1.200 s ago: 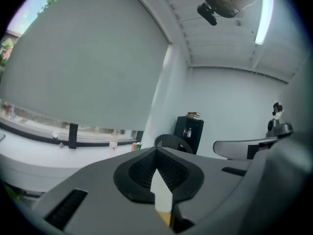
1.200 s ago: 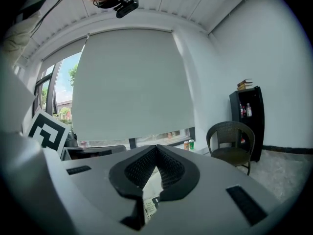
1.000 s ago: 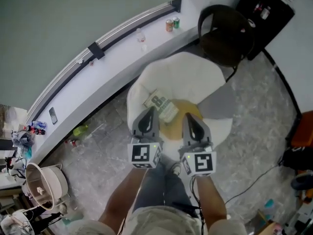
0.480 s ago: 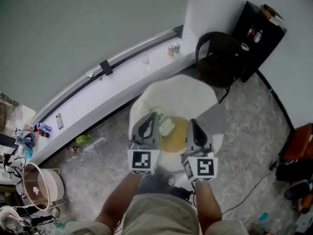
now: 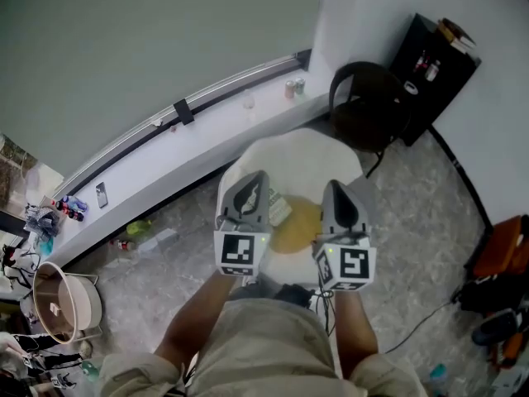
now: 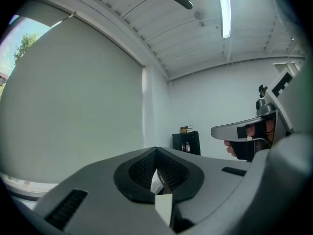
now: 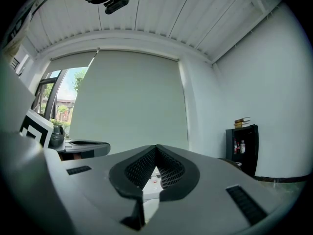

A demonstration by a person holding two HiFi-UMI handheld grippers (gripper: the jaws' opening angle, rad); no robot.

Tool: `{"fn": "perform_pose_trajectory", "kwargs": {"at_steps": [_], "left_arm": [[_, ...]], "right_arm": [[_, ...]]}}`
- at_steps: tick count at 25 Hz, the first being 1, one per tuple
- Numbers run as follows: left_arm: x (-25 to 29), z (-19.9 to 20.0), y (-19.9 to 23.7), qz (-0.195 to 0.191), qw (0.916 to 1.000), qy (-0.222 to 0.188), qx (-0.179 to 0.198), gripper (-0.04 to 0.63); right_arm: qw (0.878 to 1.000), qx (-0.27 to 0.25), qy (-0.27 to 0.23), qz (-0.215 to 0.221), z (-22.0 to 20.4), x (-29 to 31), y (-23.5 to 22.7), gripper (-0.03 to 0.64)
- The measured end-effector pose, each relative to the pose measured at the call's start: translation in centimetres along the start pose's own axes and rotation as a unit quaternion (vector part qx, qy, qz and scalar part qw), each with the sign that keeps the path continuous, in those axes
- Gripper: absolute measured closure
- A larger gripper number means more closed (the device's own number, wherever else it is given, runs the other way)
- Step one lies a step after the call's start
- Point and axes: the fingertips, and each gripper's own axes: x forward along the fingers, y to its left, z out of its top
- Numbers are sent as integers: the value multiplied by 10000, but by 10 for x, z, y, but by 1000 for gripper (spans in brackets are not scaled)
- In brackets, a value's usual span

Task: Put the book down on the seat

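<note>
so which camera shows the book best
The head view: it looks down on the book lying on the white seat, showing beside the left gripper. Both gripper views face the walls and show no book.

the seat [image 5: 307, 149] is white and its round cushion [image 5: 299, 227] is yellow. the book [image 5: 278, 209] has a pale cover. the left gripper [image 5: 258, 179] and the right gripper [image 5: 334, 187] are grey, with black-and-white square markers. the floor [image 5: 413, 222] is grey, marble-patterned. the cabinet [image 5: 430, 71] is black.
</note>
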Motion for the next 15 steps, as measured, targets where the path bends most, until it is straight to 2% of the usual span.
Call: {"fn": "perform_pose_trajectory", "kwargs": {"at_steps": [8,15], "left_arm": [[-4,4,-3,45,9999,-101,24,589],[-4,5,-3,60,9997,-119,-185,589]], "right_arm": [[9999,-97,-18,73,-1,1,5,614],[9998,-162,65,69,-2,-1,4,612]]}}
